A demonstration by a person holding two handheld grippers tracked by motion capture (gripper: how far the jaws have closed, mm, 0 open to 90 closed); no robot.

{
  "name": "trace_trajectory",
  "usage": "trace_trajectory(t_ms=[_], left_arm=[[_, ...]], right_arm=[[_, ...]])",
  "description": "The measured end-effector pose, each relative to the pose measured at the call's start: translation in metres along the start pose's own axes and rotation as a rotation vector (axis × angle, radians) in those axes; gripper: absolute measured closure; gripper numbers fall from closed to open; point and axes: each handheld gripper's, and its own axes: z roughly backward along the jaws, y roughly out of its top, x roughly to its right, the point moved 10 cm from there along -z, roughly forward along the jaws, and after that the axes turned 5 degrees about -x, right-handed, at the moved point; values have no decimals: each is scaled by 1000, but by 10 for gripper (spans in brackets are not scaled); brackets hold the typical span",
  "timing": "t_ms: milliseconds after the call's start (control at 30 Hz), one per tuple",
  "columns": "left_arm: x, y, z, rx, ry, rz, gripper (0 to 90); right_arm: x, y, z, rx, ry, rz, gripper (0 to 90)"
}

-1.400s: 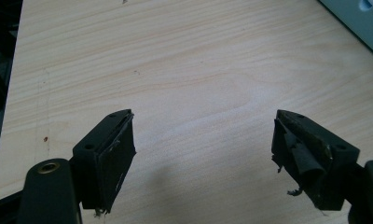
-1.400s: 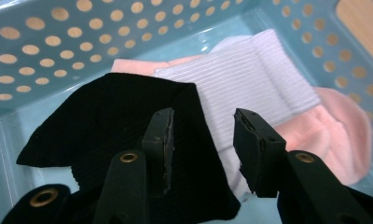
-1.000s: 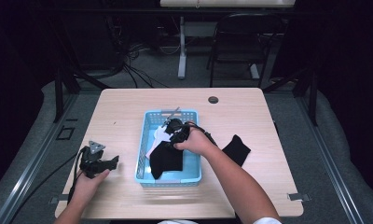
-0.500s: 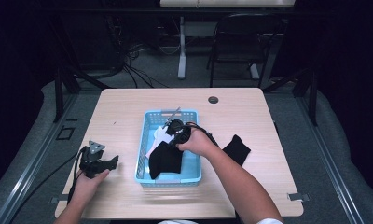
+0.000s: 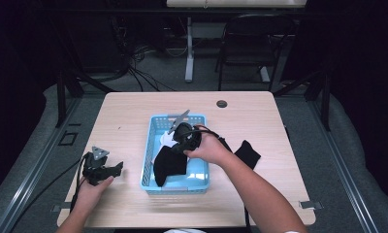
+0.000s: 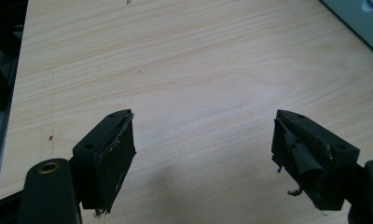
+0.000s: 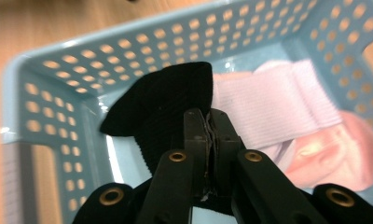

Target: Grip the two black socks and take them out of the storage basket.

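slippage is the risk: the right hand-held gripper [image 7: 207, 133] is clamped on only a fold of the black sock [image 7: 168, 100], which hangs over the basket [image 5: 153, 141], so a quick lift could snag the white sock [image 7: 278, 105] beneath or drop it. since a second ago its jaws closed on the sock and rose. the left hand-held gripper [image 6: 203, 154] rests apart, empty, on the worktop [image 6: 184, 70].

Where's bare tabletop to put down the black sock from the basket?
Free: the light wooden table beyond the left gripper, left of the perforated blue plastic basket; also its far strip near the round grommet. Crowded: right of the basket, where the right gripper holds the black sock beside a second black sock.
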Motion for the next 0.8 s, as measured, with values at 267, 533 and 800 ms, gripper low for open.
trace_trajectory(t_ms=[267,533,800], left_arm=[[0,0,0,-2,0,0,212],[0,0,0,0,1,0,212],[0,0,0,-3,1,0,213]], right_arm=[[-15,18,46,77,-31,70,876],[-16,21,68,143,-60,74,877],[-18,17,80,224,-36,32,877]])
